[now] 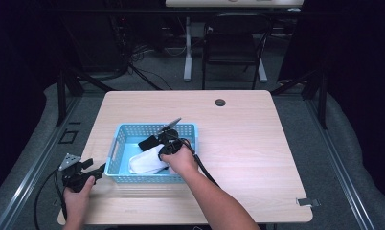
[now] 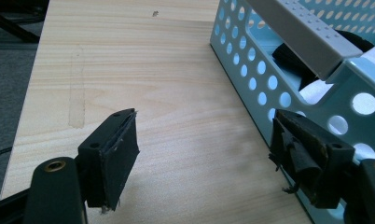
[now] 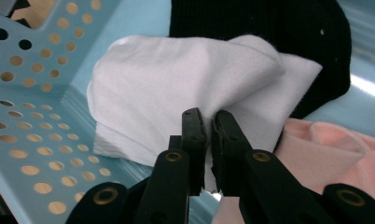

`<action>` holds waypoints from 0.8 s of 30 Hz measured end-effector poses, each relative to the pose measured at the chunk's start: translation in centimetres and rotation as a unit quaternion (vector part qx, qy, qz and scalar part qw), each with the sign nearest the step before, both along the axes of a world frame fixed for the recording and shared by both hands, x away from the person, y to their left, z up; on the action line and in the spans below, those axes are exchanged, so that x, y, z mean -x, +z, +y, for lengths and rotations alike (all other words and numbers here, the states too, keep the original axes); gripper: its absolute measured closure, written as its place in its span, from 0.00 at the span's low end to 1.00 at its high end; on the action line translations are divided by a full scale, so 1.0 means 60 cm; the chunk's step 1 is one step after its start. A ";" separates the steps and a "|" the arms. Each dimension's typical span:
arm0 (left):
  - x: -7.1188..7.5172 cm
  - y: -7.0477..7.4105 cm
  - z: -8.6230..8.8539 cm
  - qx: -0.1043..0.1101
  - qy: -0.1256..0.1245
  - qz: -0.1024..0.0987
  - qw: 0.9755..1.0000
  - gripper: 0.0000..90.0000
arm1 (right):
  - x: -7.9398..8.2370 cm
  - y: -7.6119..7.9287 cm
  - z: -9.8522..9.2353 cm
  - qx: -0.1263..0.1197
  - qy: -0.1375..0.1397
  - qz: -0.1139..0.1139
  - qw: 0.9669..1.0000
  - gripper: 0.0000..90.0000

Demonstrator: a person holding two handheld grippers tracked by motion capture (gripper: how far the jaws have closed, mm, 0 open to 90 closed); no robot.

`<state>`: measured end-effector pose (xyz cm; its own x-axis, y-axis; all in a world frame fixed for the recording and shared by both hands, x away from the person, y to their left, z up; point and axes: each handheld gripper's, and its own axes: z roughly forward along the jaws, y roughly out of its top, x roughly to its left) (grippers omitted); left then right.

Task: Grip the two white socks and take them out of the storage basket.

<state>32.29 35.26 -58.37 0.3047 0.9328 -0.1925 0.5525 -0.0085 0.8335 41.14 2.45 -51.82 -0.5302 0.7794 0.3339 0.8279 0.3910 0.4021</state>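
Observation:
A light blue perforated basket stands on the wooden table. A folded white cloth lies inside it on top of a black cloth, with a pink cloth beside them. My right gripper reaches into the basket, its jaws shut on an edge of the white cloth. In the high view the right gripper sits over the basket's middle. My left gripper rests low at the basket's near left corner, open with bare table between its jaws. Its right jaw lies close against the basket wall.
The basket wall rises close on the left of the right gripper. The left gripper sits near the table's front left edge. A round cable hole lies at the far side. A chair stands behind the table.

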 end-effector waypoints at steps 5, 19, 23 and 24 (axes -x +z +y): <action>0.000 0.000 -0.001 -0.001 0.000 -0.001 1.000 0.26 | 0.023 0.020 0.004 0.007 0.031 -0.079 0.996 0.95; -0.001 0.000 -0.001 -0.004 -0.001 0.001 1.000 0.26 | 0.092 0.104 -0.009 -0.010 0.087 -0.236 0.968 0.96; 0.000 0.000 -0.001 -0.003 0.001 0.000 1.000 0.26 | 0.104 0.125 -0.019 -0.009 0.091 -0.261 0.961 0.96; 0.000 0.000 -0.001 -0.004 -0.001 0.001 1.000 0.26 | 0.106 0.128 -0.021 -0.013 0.089 -0.265 0.960 0.96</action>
